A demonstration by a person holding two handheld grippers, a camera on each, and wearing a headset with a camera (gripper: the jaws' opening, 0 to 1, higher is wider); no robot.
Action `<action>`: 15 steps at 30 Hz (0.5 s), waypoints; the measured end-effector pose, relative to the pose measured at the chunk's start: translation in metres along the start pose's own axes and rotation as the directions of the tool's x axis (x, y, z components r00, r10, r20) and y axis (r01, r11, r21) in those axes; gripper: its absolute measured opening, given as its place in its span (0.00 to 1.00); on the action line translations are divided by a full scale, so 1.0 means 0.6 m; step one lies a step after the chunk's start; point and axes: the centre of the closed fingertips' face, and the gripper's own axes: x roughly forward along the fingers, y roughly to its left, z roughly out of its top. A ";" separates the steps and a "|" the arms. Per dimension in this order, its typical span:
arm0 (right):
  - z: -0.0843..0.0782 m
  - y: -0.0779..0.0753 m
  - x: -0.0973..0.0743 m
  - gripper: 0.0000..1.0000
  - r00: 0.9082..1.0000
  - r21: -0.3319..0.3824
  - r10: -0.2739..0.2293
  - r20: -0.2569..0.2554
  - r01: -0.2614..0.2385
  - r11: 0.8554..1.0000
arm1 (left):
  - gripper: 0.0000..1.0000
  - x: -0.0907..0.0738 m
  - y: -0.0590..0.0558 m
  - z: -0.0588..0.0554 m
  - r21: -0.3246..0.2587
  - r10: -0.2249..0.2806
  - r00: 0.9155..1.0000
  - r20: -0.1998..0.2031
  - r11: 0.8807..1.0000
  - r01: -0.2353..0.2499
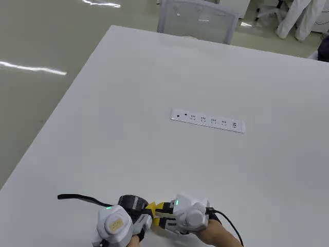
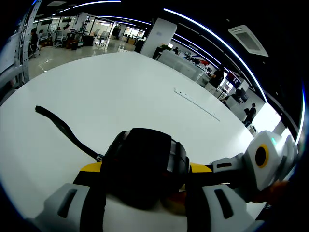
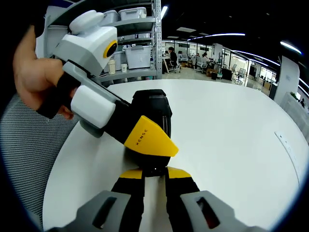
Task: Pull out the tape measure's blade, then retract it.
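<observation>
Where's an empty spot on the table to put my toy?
Bare table lies between the power strip and the far edge, and between the strip and the tape measure. The near edge is crowded: the left gripper and right gripper hold it, its strap trailing left.

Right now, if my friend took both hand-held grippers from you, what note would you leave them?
Left hand-held gripper: shut on the tape, holding its black case at the near edge of the table. The strap trails off to the side.
Right hand-held gripper: jaws close together at the case's front. I cannot tell if they pinch the blade's tip.
Done: tape gripped. No blade is seen pulled out yet.
Left: pull the blade out, then let it retract.
</observation>
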 end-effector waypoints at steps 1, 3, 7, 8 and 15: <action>0.000 -0.002 0.000 0.16 1.000 0.002 -0.007 -0.001 0.007 1.000 | 0.65 0.000 0.000 0.000 0.000 0.000 1.000 -0.004 1.000 0.000; -0.002 -0.004 0.000 0.18 1.000 0.009 -0.011 -0.006 0.011 1.000 | 0.65 0.001 0.000 0.000 0.005 -0.001 1.000 -0.008 1.000 0.001; -0.004 -0.003 -0.001 0.20 1.000 0.007 -0.012 -0.012 0.012 1.000 | 0.65 0.000 -0.001 0.000 0.004 -0.004 1.000 -0.023 1.000 0.004; -0.004 -0.003 -0.001 0.21 1.000 0.009 -0.012 -0.011 0.012 1.000 | 0.65 0.000 -0.001 0.000 0.004 -0.003 1.000 -0.026 1.000 0.003; -0.004 -0.005 -0.007 0.26 0.999 0.010 -0.027 -0.018 0.028 1.000 | 0.65 -0.003 -0.001 -0.002 0.021 -0.009 0.999 -0.041 1.000 0.010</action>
